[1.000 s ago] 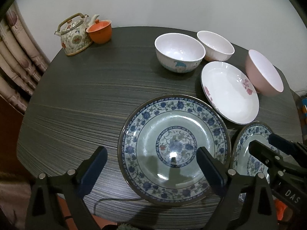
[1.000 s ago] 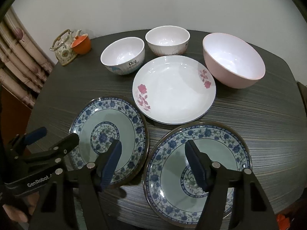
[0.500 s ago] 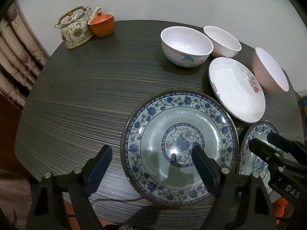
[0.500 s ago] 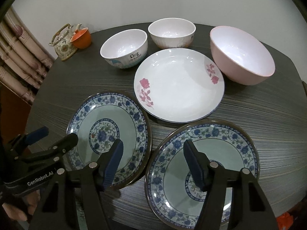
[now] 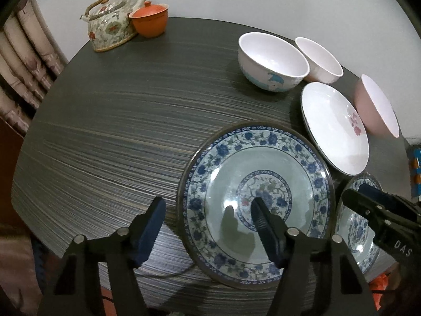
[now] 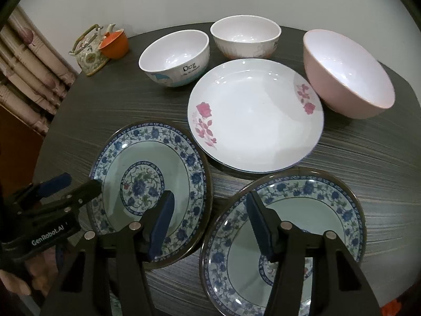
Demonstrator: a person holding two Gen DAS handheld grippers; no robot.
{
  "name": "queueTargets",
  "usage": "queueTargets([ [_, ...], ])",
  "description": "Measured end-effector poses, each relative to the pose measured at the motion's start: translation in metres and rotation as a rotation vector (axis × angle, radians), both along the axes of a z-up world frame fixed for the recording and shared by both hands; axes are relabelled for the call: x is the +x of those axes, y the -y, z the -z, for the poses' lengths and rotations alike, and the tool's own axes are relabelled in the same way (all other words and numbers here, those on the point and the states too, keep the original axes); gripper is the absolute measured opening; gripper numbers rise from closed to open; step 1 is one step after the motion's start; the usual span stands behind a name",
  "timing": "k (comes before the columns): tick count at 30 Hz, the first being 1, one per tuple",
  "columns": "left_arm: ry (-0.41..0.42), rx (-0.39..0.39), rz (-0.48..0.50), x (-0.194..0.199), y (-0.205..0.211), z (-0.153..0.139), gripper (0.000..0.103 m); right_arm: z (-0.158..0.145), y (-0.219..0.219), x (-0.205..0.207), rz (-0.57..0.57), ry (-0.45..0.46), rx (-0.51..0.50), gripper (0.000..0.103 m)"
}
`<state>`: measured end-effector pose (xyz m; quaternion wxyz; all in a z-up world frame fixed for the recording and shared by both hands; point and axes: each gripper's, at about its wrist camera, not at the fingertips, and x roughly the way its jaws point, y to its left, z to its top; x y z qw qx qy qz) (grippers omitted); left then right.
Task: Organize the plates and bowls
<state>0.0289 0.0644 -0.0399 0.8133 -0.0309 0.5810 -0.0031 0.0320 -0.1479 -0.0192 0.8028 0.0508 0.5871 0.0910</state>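
Note:
Two blue-patterned plates lie at the front of a dark round table [image 5: 110, 137]: the left plate [image 5: 252, 200] [image 6: 150, 189] and the right plate [image 6: 284, 239] [image 5: 357, 226]. Behind them lie a white plate with pink flowers [image 6: 255, 115] [image 5: 334, 126], a white bowl marked "Dog" [image 6: 175, 55] [image 5: 272, 62], a second white bowl [image 6: 246, 35] [image 5: 318, 59] and a pink bowl [image 6: 347, 71] [image 5: 376, 105]. My left gripper [image 5: 205, 210] is open, straddling the left plate's left rim. My right gripper [image 6: 210, 205] is open above the gap between the blue plates.
A flowered teapot [image 5: 111, 23] [image 6: 90, 50] and an orange lidded cup [image 5: 150, 19] [image 6: 114, 43] stand at the far left of the table. A curtain [image 5: 18, 79] hangs on the left. The table's front edge is just below both grippers.
Both grippers have moved forward and lower toward the blue plates. The left gripper has shifted left, so its right finger is now over the left plate's centre. Nothing on the table has moved.

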Motion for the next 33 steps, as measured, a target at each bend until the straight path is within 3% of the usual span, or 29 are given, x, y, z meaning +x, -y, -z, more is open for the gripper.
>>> queueTargets([
  [11, -0.061, -0.121, -0.043, 0.011, -0.028, 0.010, 0.062, 0.017, 0.007, 0.020, -0.017, -0.080, 0.088, 0.046],
  [14, -0.084, -0.136, -0.049, 0.015, -0.035, 0.015, 0.054, 0.022, 0.006, 0.024, -0.026, -0.092, 0.095, 0.046],
  [22, -0.122, -0.145, -0.064, 0.019, -0.043, 0.027, 0.054, 0.032, 0.002, 0.034, -0.035, -0.126, 0.101, 0.042],
  [33, -0.196, -0.253, -0.126, 0.018, -0.070, 0.035, 0.054, 0.040, -0.006, 0.044, -0.049, -0.164, 0.105, 0.041],
])
